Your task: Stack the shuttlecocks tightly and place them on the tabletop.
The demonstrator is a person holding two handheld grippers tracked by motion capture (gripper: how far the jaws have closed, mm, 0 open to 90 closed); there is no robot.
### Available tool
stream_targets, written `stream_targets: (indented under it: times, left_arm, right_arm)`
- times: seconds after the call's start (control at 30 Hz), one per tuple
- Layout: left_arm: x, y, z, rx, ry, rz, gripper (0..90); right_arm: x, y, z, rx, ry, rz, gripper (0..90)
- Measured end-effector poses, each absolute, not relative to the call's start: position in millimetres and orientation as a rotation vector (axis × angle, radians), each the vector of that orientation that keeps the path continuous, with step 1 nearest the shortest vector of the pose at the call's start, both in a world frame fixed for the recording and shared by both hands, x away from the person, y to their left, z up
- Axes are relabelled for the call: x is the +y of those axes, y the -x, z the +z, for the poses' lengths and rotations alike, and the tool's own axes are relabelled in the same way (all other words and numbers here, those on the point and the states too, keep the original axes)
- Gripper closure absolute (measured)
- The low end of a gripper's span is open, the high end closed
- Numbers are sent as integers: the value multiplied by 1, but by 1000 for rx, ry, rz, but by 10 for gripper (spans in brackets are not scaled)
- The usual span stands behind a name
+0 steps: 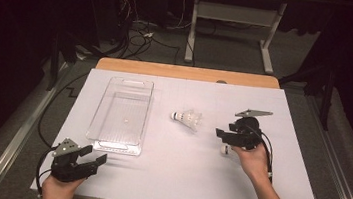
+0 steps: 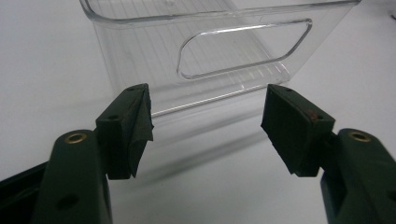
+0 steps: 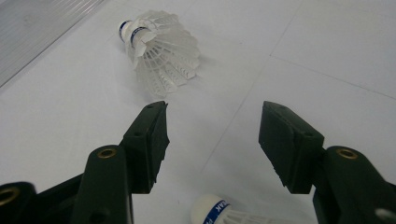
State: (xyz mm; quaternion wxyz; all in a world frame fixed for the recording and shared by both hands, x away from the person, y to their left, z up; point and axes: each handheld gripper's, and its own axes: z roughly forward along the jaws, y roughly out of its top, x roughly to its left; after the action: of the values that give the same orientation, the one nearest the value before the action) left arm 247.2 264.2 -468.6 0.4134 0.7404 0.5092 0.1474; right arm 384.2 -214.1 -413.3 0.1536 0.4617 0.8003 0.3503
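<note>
Both tongs gape empty: left [image 2: 205,128] facing bin [image 2: 243,56], right [image 3: 212,140] between shuttlecocks [image 3: 159,51] (bare tabletop around).

A clear plastic bin [image 1: 121,116] lies on the white table [image 1: 170,179], its long side running away from the person. Right of the bin, near it, a white shuttlecock [image 1: 187,118] lies on its side. Farther right of the bin, the right gripper [image 1: 224,137] hovers with jaws apart just above a second shuttlecock [image 1: 228,149]. At the bin's near left corner, the left gripper [image 1: 93,154] rests open.
</note>
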Motion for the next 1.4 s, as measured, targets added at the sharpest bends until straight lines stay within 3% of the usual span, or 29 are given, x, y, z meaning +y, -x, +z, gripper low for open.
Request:
stream_targets:
  times: [1.4]
  left_arm:
    - [264,-247,-469,1284,-1861,372,338]
  right_arm:
    - [-254,-365,-413,2231,-1418,993,449]
